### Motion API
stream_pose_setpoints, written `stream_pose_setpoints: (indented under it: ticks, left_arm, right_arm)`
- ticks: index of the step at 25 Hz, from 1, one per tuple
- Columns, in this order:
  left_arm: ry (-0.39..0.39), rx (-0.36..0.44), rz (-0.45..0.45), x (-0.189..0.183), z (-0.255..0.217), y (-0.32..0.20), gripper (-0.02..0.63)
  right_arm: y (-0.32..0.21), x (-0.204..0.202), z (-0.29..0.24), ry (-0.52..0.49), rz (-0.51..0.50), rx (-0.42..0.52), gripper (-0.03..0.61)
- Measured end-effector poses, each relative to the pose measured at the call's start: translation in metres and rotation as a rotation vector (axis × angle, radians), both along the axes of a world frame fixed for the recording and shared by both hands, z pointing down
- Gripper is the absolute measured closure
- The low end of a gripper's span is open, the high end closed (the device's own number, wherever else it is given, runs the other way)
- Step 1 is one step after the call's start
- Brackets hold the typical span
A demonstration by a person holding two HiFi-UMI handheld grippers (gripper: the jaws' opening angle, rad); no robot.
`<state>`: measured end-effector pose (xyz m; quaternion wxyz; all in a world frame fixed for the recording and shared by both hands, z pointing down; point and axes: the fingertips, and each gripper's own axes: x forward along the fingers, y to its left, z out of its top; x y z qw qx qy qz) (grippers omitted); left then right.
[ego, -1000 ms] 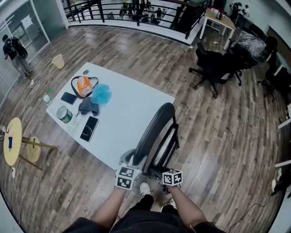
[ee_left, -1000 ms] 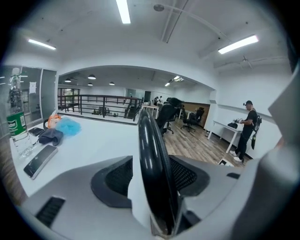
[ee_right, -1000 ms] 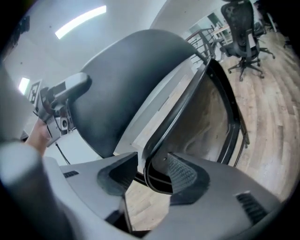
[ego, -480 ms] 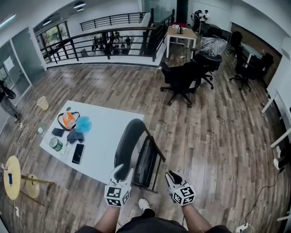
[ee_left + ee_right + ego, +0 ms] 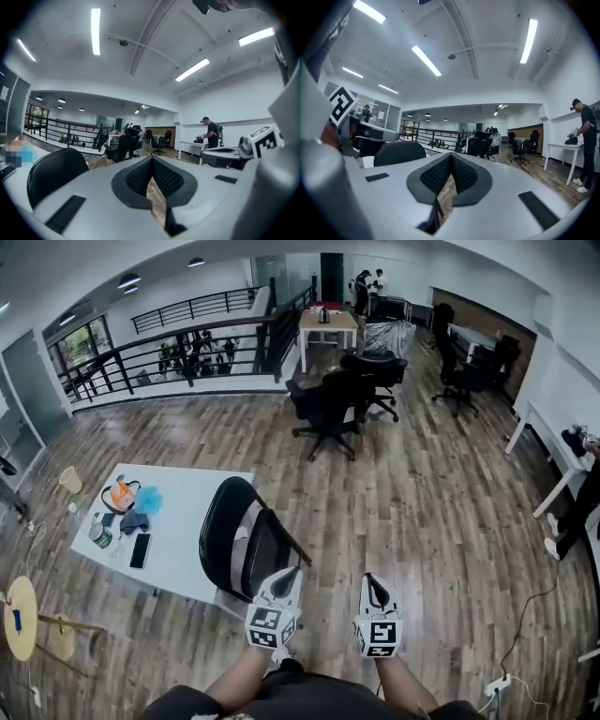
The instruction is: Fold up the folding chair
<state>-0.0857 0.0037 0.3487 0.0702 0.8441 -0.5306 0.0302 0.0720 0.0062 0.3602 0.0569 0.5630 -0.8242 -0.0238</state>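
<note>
Both grippers are sitting fully closed and empty, the left gripper [image 5: 292, 572] just right of the folding chair [image 5: 234, 538] and the right gripper [image 5: 374, 581] farther right. Earlier they were part-open, low at the chair's foot. The chair is standing beside the white table [image 5: 192, 495], with office chairs [image 5: 328, 404] well behind.

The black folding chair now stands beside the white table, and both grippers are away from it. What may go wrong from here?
1. Neither the left gripper nor the right gripper, both shut on nothing, holds the black folding chair; on the wooden floor it may slide or tip over.
2. It stands close to the white table; falling that way, it could strike the edge and shake the black phone there.
</note>
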Motion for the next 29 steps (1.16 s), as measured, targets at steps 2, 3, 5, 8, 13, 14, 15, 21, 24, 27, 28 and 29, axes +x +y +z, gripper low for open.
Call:
stream_pose_setpoints:
  ticks: [2, 3, 5, 8, 13, 14, 15, 21, 24, 27, 28, 29]
  left_arm:
    - [0.001, -0.007, 0.001, 0.021, 0.003, 0.013, 0.609]
    - [0.000, -0.010, 0.002, 0.030, 0.005, 0.019, 0.609]
    - [0.003, -0.016, 0.001, 0.043, 0.009, 0.031, 0.609]
    - [0.010, -0.026, -0.007, 0.056, 0.014, 0.048, 0.609]
    - [0.008, -0.034, 0.013, 0.062, 0.010, 0.062, 0.609]
    - [0.005, -0.029, 0.019, 0.060, 0.008, 0.063, 0.609]
    - [0.002, -0.024, 0.023, 0.058, 0.006, 0.064, 0.609]
    - [-0.025, -0.016, 0.075, 0.032, 0.004, 0.072, 0.609]
    - [-0.030, -0.002, 0.085, 0.011, 0.004, 0.073, 0.609]
    - [-0.045, 0.002, 0.082, -0.015, 0.007, 0.075, 0.609]
    - [-0.048, 0.000, 0.082, -0.023, 0.010, 0.076, 0.609]
    - [-0.049, -0.002, 0.082, -0.031, 0.012, 0.078, 0.609]
  right_arm:
    - [0.013, 0.021, -0.002, -0.007, 0.018, 0.004, 0.565]
    - [0.019, 0.029, -0.003, -0.008, 0.022, 0.006, 0.565]
    - [0.031, 0.039, -0.003, -0.004, 0.022, 0.004, 0.565]
    - [0.047, 0.045, -0.004, 0.010, 0.005, 0.004, 0.565]
    - [0.059, 0.047, -0.014, 0.009, 0.022, 0.017, 0.565]
    - [0.060, 0.045, -0.016, 0.008, 0.026, 0.021, 0.565]
    - [0.061, 0.042, -0.018, 0.007, 0.029, 0.024, 0.565]
    - [0.076, 0.011, -0.017, 0.008, 0.066, 0.020, 0.565]
    - [0.080, -0.012, -0.018, 0.026, 0.062, 0.026, 0.565]
    - [0.085, -0.036, -0.010, 0.027, 0.067, 0.020, 0.565]
    - [0.088, -0.042, -0.006, 0.024, 0.073, 0.014, 0.565]
    - [0.091, -0.048, -0.002, 0.022, 0.080, 0.008, 0.565]
